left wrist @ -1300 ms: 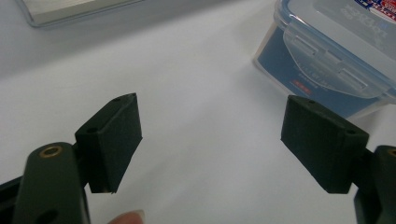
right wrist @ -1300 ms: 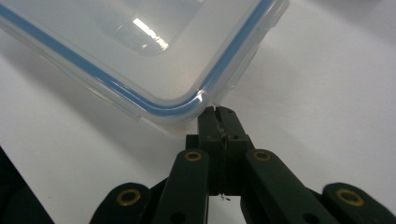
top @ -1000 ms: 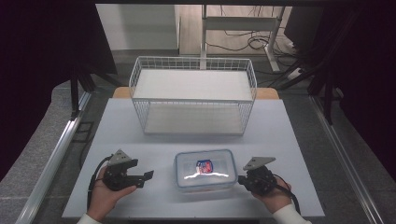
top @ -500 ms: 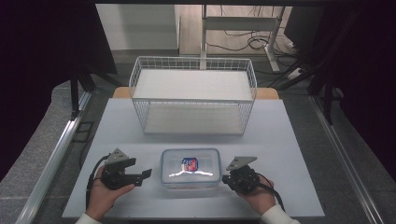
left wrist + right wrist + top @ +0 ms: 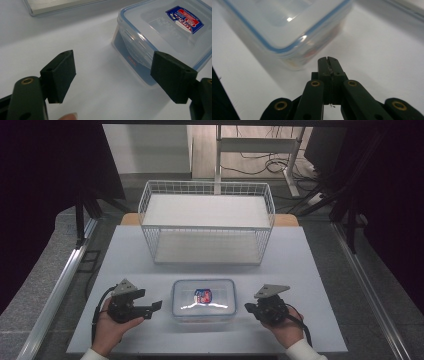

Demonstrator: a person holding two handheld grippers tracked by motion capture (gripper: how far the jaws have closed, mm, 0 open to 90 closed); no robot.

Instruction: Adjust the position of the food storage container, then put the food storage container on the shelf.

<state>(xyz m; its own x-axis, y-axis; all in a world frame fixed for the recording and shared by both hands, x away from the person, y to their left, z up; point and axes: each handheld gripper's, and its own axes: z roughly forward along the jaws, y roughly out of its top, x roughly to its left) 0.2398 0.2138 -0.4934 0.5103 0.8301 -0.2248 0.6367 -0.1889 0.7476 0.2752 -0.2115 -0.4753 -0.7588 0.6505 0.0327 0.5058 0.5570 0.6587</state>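
Observation:
A clear plastic container [image 5: 204, 300] with a blue-edged lid and a red and blue label lies on the white table between my two grippers. My left gripper [image 5: 156, 306] is just left of it, open and pointing at its side. In the left gripper view the container [image 5: 160, 32] fills the upper right, and the jaws of the left gripper [image 5: 113, 57] stand wide apart with nothing between them. My right gripper [image 5: 248, 307] is shut, a small gap to the right of the container. In the right gripper view the closed tips of the right gripper [image 5: 328, 60] point at the container's near corner [image 5: 287, 27].
A white wire basket [image 5: 207, 227] with a pale floor stands behind the container, in the middle of the table [image 5: 320, 270]. Metal rails run along both sides of the table. Dark floor and table legs lie beyond.
The container slid a little to the left while the right gripper moved in against its right side. The right gripper has since drawn back to the right. The left gripper kept still.

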